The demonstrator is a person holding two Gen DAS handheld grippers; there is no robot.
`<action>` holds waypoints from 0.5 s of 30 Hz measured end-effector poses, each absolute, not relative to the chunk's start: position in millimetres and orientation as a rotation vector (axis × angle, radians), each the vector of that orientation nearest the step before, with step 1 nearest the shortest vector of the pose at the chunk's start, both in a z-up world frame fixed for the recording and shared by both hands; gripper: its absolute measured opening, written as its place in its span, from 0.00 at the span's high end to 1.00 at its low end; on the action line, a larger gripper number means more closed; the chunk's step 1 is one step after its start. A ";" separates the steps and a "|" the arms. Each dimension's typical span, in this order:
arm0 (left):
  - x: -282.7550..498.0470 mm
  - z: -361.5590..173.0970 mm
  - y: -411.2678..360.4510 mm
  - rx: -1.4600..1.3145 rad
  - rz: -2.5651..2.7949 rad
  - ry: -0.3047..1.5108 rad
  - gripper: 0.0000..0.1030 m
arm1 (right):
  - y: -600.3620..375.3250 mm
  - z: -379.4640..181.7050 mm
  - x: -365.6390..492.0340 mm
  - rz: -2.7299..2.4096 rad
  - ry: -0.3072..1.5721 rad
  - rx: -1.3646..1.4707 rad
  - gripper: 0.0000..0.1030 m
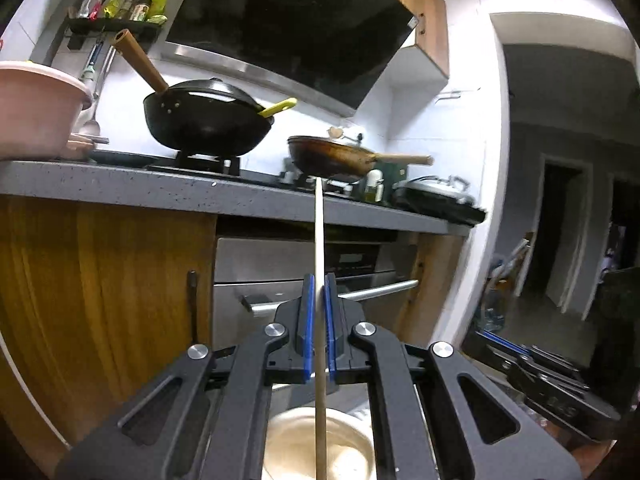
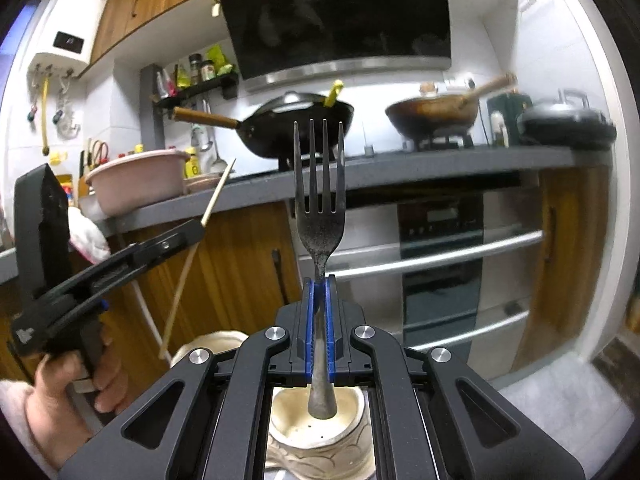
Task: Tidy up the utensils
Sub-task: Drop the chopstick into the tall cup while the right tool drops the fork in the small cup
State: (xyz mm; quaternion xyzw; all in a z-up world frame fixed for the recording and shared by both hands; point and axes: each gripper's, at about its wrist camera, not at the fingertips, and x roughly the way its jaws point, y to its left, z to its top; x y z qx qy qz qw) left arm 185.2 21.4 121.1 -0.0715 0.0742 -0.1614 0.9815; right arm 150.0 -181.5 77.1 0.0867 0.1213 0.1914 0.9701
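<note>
The desk (image 2: 400, 168) edge runs across both views, woks (image 2: 296, 128) crowding its top, with open air before the cabinet fronts below. The left tool (image 1: 319, 280) pinches a pale chopstick (image 1: 319, 232) upright; the right tool (image 2: 319, 280) pinches a dark fork (image 2: 319, 216), tines up. Both point nearly level above a cream holder (image 2: 316, 432). A hand (image 2: 68, 392) grips the left handle.

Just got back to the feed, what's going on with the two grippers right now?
A person is holding a gripper in each hand in front of the kitchner counter. The left gripper is shut on a single chopstick; the right gripper is shut on a dark fork, tines up. A cream ceramic utensil holder sits just below both, with nothing visibly standing in it.
</note>
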 end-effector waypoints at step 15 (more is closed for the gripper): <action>160.4 67.3 20.3 -0.020 -0.291 0.310 0.95 | -174.9 25.3 165.3 0.384 0.389 0.155 0.94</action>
